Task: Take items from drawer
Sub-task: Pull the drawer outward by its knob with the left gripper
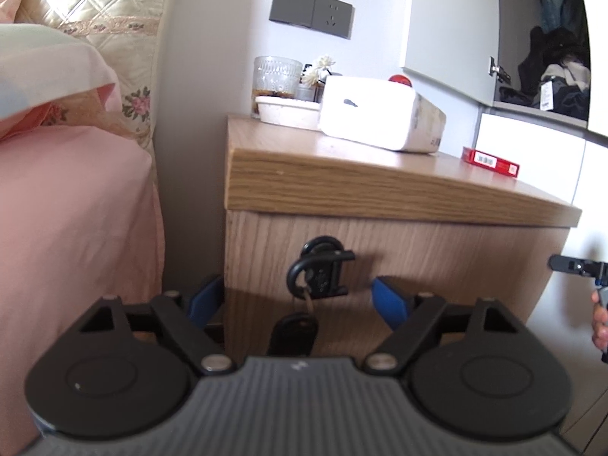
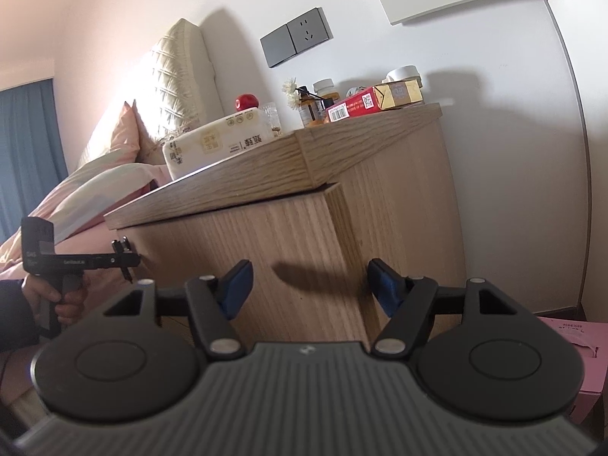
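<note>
Left claw (image 1: 300,298) spread wide, level with the drawer front (image 1: 399,250), its fingertips either side of the padlock (image 1: 321,271) hanging there, not touching it. Key fob (image 1: 292,332) dangles below the lock. Drawer shut. Right claw (image 2: 307,283) spread, empty, facing the nightstand's front corner (image 2: 334,205). On the counter (image 1: 342,152): white tissue pack (image 1: 374,116), red box (image 1: 490,161).

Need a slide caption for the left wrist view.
Open left hand-held gripper faces the padlock on the closed nightstand drawer.
</note>
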`<action>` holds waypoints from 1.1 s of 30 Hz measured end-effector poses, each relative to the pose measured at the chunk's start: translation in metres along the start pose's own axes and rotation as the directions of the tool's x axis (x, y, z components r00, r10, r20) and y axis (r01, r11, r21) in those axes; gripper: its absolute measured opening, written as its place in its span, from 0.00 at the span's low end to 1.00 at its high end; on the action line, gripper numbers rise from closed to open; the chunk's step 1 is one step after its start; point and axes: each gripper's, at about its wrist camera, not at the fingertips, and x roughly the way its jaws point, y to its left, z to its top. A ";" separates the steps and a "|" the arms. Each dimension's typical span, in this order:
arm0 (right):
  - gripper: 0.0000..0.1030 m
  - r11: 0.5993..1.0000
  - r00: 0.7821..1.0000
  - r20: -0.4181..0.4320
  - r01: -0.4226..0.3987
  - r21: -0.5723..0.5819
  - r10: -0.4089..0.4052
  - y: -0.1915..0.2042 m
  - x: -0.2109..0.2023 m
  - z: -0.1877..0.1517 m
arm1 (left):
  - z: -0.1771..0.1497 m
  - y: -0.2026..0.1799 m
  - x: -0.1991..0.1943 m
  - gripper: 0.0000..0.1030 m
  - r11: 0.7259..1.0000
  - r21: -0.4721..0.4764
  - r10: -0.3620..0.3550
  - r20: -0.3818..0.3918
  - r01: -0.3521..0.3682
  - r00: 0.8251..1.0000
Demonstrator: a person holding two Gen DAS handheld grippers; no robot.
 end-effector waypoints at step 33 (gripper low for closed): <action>0.69 0.983 0.987 -0.106 -0.131 -0.128 0.118 0.008 -0.025 0.002 | -0.014 -0.018 -0.035 0.78 0.997 0.067 0.043 -0.010 -0.042 0.999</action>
